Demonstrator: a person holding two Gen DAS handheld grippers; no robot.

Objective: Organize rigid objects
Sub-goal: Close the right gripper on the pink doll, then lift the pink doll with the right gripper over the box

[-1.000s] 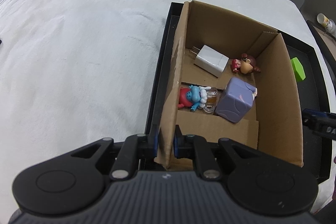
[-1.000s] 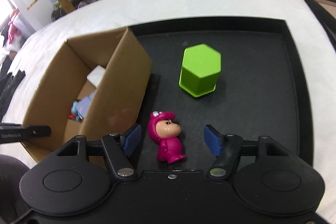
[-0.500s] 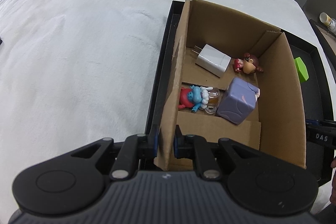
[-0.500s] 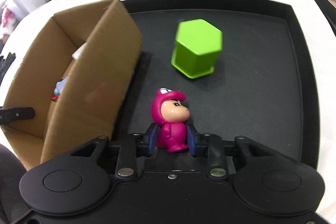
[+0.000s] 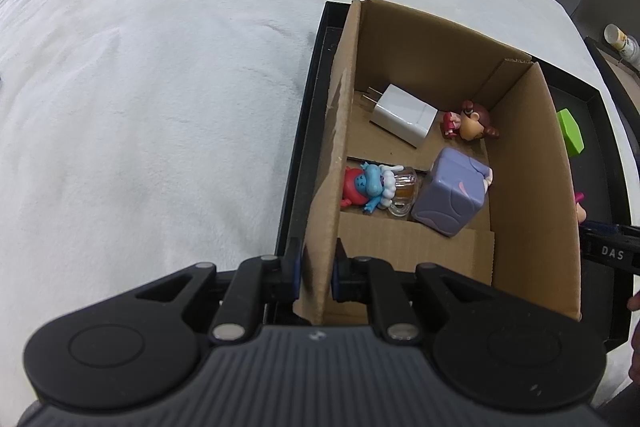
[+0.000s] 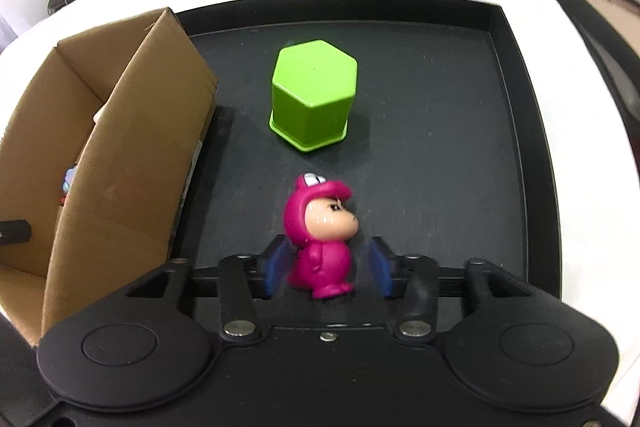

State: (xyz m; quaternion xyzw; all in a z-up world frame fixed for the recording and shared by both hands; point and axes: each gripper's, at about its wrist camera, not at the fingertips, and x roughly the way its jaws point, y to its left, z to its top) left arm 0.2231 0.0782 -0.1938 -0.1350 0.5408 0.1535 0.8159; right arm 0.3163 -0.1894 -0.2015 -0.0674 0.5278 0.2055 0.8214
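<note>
pink figure (image 6: 320, 247): upright on tray (image 6: 460, 147), lower centre. right gripper (image 6: 326, 269), clamped on it half a second ago, now opening, pads clear; pick undone. left gripper (image 5: 316, 269) clenched on box (image 5: 324, 187) wall.

A tray (image 6: 520, 131) is lying on a cloth-covered table (image 5: 160, 107), and a cardboard box (image 5: 532, 187) is standing in the tray's left part. Inside the box, a charger (image 5: 404, 115) is lying toward the far wall with a small doll (image 5: 472, 119) just to its right; nearer, a toy figure (image 5: 368, 187) is lying by the left wall, a small glass bottle (image 5: 404, 195) touching it, and a cube (image 5: 452, 199) sitting to the right of the bottle. Right of the box, on the tray floor, a hexagonal cup (image 6: 312, 99) is standing upside down, and a figurine (image 6: 320, 231) is standing nearer than it, apart from both cup and box.
</note>
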